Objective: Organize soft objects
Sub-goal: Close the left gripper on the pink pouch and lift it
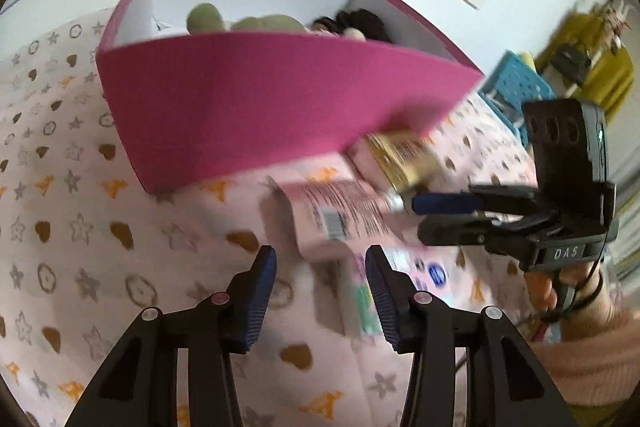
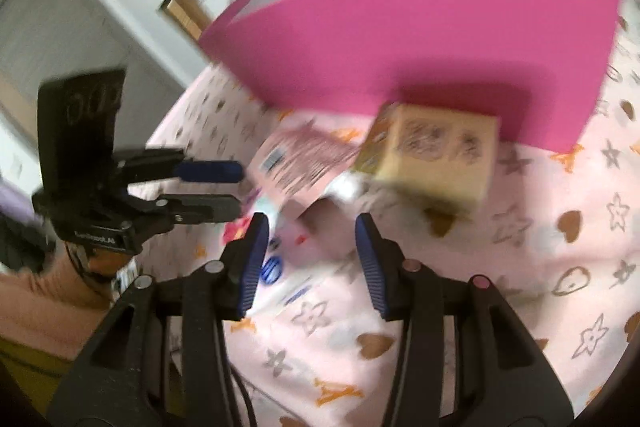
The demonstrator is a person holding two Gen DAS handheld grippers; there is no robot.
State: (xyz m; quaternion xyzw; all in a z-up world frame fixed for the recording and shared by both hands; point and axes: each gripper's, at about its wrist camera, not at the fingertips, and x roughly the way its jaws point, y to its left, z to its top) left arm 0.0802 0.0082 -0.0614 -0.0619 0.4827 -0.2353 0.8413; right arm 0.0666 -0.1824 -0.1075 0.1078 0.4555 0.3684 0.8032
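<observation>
Both claws are hanging released over the patterned pink bedsheet (image 1: 72, 227), with nothing between the pads of either. Seen from its own camera, the left gripper (image 1: 322, 291) is holding its blue fingers apart just short of the pink packet (image 1: 340, 215); in the right wrist view the right gripper (image 2: 308, 259) is likewise gaping, its fingers bare.

Taking the pink box (image 1: 248, 107) as the landmark: the pink packet is lying on the sheet just in front of the box's near wall, toward both claws, and the yellow packet (image 2: 432, 155) is sitting beside it, tight against the foot of that same wall. Nearer still to the claws, a flat wrapper with coloured print (image 1: 400, 279) is lying on the sheet, partly under the pink packet. Blur is hiding what any of these contain.

The relation the next move seems to turn on is this: the pink packet is lying almost straight ahead of the left gripper, its long axis running slantwise across that claw's line, away from the box wall. In the left wrist view the right gripper is reaching in from the side, fingertips close to the end of the packets. Which claw is closer to the pink packet is hard to call.

Inside the box, green plush shapes (image 1: 248, 21) and a dark-haired soft toy (image 1: 360, 23) are showing above the near wall; a blue perforated basket (image 1: 516, 79) is standing beyond the box's far corner, its contents unclear.
</observation>
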